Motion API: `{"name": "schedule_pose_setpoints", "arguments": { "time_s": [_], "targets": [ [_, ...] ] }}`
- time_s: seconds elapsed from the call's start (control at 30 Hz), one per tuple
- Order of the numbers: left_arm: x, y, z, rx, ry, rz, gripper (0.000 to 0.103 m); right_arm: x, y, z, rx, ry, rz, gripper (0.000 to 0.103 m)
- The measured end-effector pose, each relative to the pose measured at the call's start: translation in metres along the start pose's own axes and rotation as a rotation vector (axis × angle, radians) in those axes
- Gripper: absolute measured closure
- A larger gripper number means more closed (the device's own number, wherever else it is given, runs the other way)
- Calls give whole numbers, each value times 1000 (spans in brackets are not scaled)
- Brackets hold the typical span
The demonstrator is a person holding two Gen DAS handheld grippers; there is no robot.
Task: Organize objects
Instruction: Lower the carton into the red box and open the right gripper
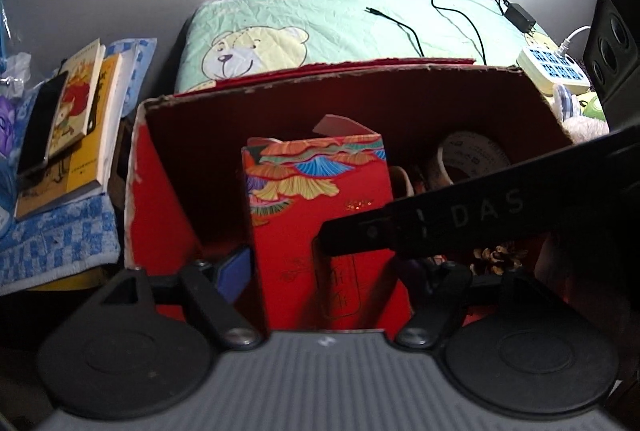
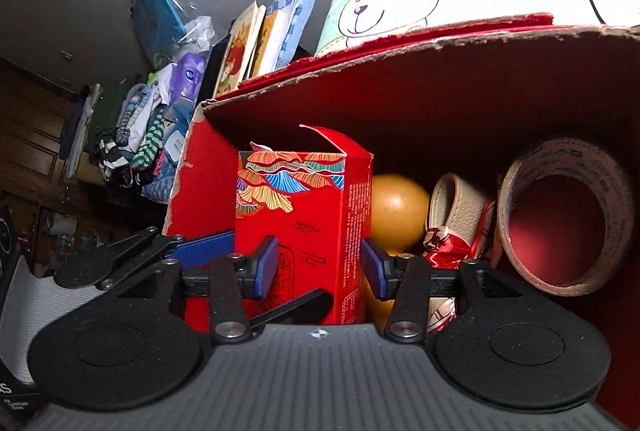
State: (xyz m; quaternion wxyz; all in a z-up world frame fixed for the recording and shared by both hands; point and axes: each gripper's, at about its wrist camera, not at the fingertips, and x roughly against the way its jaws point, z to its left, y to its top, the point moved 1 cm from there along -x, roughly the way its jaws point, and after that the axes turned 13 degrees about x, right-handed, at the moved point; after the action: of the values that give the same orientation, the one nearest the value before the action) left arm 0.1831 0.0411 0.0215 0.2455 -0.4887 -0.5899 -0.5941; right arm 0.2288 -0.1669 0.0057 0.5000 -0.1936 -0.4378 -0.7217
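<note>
The right tool (image 2: 318, 267) stood with its blue pads either side of the tall red carton (image 2: 298, 215), slightly apart from its faces rather than pressed on them, so it looked unclamped. The left tool (image 1: 320, 271) reached in beside it, one blue pad (image 1: 234, 271) showing at the carton's left face; its other finger was hidden behind the right tool's black body, so I cannot tell whether it gripped.

The carton stood upright inside the big red cardboard box (image 2: 192, 167), toward its left wall, top flap open.

The likely trouble was crowding. Two tools worked the same narrow carton and could knock each other. If either pulled away unevenly, the carton, tall and probably light, might tip right onto the orange (image 2: 398, 211), the small beige shoe (image 2: 456, 203) and the tape roll (image 2: 568, 215) packed alongside.

Free room lay only upward; the box's ragged rim (image 1: 320, 79) rose behind and to the left, and a careless lift could catch the flap there. Outside, books (image 1: 76, 111) to the left and a bear-print cushion (image 1: 280, 31) behind hemmed the box in.
</note>
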Motion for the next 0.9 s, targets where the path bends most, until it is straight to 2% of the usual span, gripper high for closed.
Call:
{"name": "schedule_pose_setpoints", "arguments": {
  "time_s": [0.27,0.4,0.47,0.9],
  "targets": [
    [-3,-2,6,-38,60,9,21,-17,7,-4,-58,41,27,53],
    [3,-1,10,-27,26,7,16,-18,8,-5,-75,5,38,54],
    [6,-1,12,-21,20,-5,14,-22,9,-5,-76,20,49,58],
    [14,-6,20,-31,-3,-36,16,-12,5,-9,-108,-79,-78,62]
  ]
}}
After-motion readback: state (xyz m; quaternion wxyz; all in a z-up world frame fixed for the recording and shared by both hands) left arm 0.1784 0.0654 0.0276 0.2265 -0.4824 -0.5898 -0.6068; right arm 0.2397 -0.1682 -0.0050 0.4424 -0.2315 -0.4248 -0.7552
